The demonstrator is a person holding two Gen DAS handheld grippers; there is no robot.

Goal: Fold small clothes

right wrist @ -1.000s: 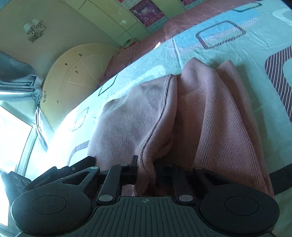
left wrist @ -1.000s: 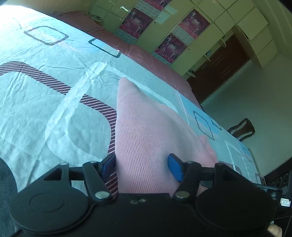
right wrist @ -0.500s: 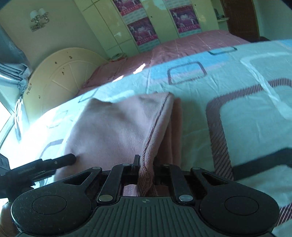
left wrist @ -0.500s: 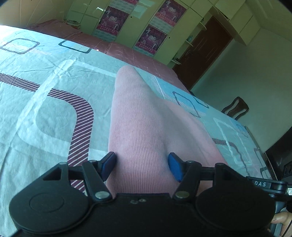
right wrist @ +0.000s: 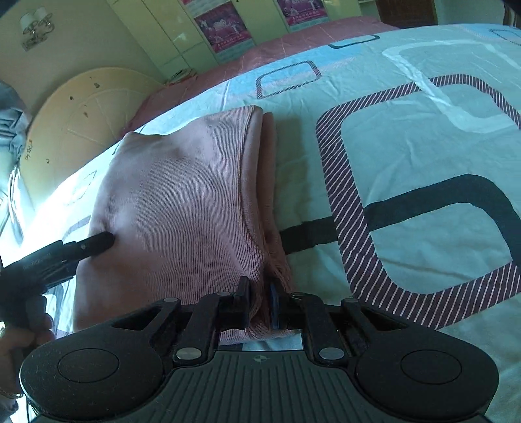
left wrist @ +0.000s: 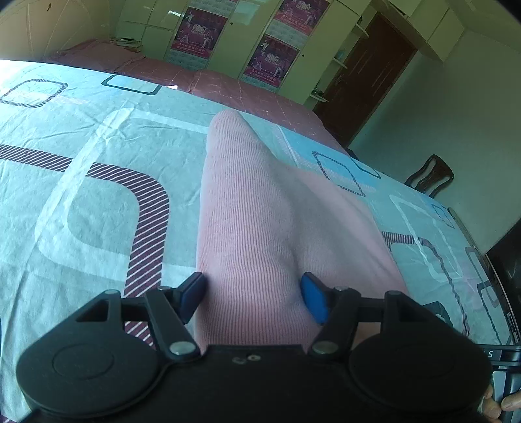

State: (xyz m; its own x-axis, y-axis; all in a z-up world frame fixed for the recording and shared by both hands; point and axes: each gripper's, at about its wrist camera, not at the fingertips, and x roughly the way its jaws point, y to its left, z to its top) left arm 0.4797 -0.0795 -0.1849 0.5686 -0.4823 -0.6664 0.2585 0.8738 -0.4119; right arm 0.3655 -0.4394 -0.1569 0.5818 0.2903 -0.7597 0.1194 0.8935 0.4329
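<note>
Grip: our right gripper (right wrist: 259,301) pinches the folded pink ribbed-knit garment (right wrist: 182,208).
Surface: we see it lying on a pale blue patterned bedsheet (right wrist: 407,156).
Left: our left gripper's black finger (right wrist: 94,242) touches the knit.

Pink garment (left wrist: 257,234) near end hidden behind left tool (left wrist: 252,297) body. Right tool (right wrist: 259,302) pads mostly buried in knit folds. Hand (left wrist: 503,405) cut off at frame corner. Poster (left wrist: 200,29) print too small, probably unreadable.
</note>
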